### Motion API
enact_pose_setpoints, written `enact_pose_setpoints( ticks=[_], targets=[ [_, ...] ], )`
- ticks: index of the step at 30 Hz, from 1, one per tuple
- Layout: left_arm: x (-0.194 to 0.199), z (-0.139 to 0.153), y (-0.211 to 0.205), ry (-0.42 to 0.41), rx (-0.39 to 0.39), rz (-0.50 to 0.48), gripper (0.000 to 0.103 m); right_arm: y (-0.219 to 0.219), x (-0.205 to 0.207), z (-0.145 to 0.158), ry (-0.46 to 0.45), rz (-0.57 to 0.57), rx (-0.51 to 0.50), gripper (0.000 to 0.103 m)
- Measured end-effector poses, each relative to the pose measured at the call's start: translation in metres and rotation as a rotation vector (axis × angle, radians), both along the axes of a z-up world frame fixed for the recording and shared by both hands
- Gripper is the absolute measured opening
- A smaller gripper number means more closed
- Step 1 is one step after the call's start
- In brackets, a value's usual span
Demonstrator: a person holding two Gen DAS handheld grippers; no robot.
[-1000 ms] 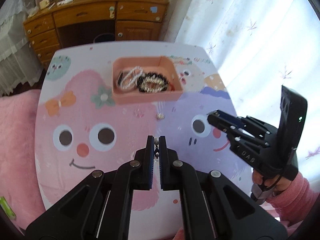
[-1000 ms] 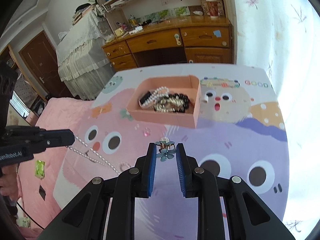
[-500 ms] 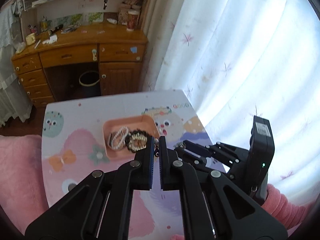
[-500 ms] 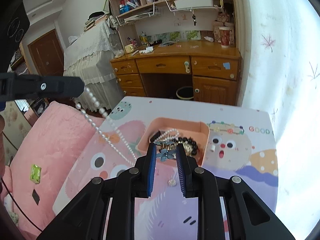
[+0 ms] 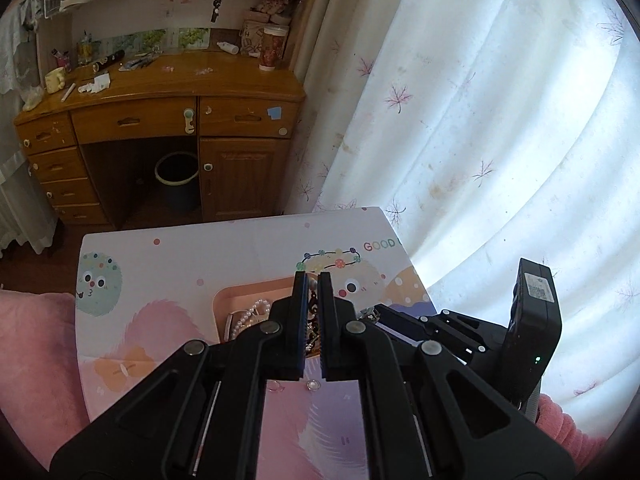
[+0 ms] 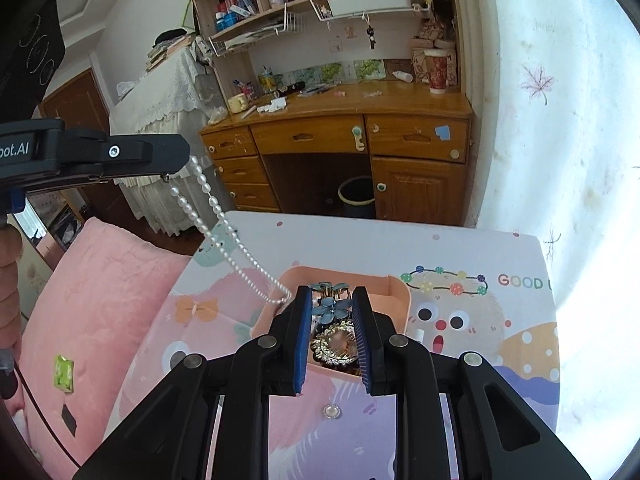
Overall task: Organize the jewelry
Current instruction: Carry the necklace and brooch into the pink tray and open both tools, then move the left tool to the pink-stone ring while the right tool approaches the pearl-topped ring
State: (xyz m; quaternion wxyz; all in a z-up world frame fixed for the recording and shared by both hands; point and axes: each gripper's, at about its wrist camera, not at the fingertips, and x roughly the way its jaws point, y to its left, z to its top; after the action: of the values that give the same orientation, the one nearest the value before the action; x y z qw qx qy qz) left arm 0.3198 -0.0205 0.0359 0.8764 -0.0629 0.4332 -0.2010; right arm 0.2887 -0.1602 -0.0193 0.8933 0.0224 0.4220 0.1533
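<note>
Right wrist view: flower clip pinched by right gripper above pink tray.
Left gripper: clamped on pearl necklace.
Risk: the dangling necklace could be snagged on the tray rim.

- Left matte black plastic two-finger gripper, its linkage arms pinned with round silver rivets, fingers lined with ribbed blue pads
- Right matte black plastic two-finger gripper of the same build, blue ridged pads on both fingers
- In the right wrist view, the left unit's side carries white lettering ending "bot.AI" and a silver screw
- Boxy black module with a white label and small green light on the right unit
- Fuzzy pink ribbed sleeve at the wrist; a thin dark cable trails below the other hand
</note>
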Motion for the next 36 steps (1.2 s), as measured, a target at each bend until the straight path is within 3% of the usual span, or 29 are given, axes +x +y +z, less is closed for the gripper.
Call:
enact_pose_setpoints(
  ticks=[3, 5, 10, 14, 18, 20, 23, 30, 36],
  targets=[
    [0.013, -0.031, 0.0, 0.052, 0.014, -0.002, 0.002, 0.003, 0.011, -0.026, 0.049, -0.015, -0.017, 0.022],
    [0.019, -0.053, 0.0, 0.095, 0.035, 0.013, 0.003, 0.004, 0.02, -0.048, 0.096, -0.042, -0.034, 0.04],
    [0.027, -0.084, 0.005, 0.177, 0.075, 0.032, 0.006, -0.008, 0.024, -0.068, 0.124, -0.071, -0.004, 0.04],
    [0.024, -0.093, 0.015, 0.186, 0.074, 0.063, 0.052, -0.026, 0.021, -0.074, 0.14, -0.108, 0.023, 0.04],
    [0.014, -0.103, 0.028, 0.21, 0.071, 0.082, 0.053, -0.039, 0.01, -0.074, 0.141, -0.123, 0.019, 0.047],
    [0.005, -0.109, 0.03, 0.227, 0.088, 0.09, 0.053, -0.043, 0.001, -0.075, 0.144, -0.121, 0.011, 0.058],
    [-0.009, -0.127, 0.035, 0.266, 0.119, 0.098, 0.053, -0.045, -0.016, -0.081, 0.142, -0.106, -0.024, 0.059],
    [-0.045, -0.182, 0.032, 0.338, 0.088, 0.055, 0.053, -0.037, -0.063, -0.12, 0.113, -0.057, -0.074, 0.059],
    [-0.059, -0.225, 0.011, 0.268, 0.133, -0.004, 0.053, -0.017, -0.092, -0.168, 0.071, 0.035, -0.14, 0.059]
  ],
)
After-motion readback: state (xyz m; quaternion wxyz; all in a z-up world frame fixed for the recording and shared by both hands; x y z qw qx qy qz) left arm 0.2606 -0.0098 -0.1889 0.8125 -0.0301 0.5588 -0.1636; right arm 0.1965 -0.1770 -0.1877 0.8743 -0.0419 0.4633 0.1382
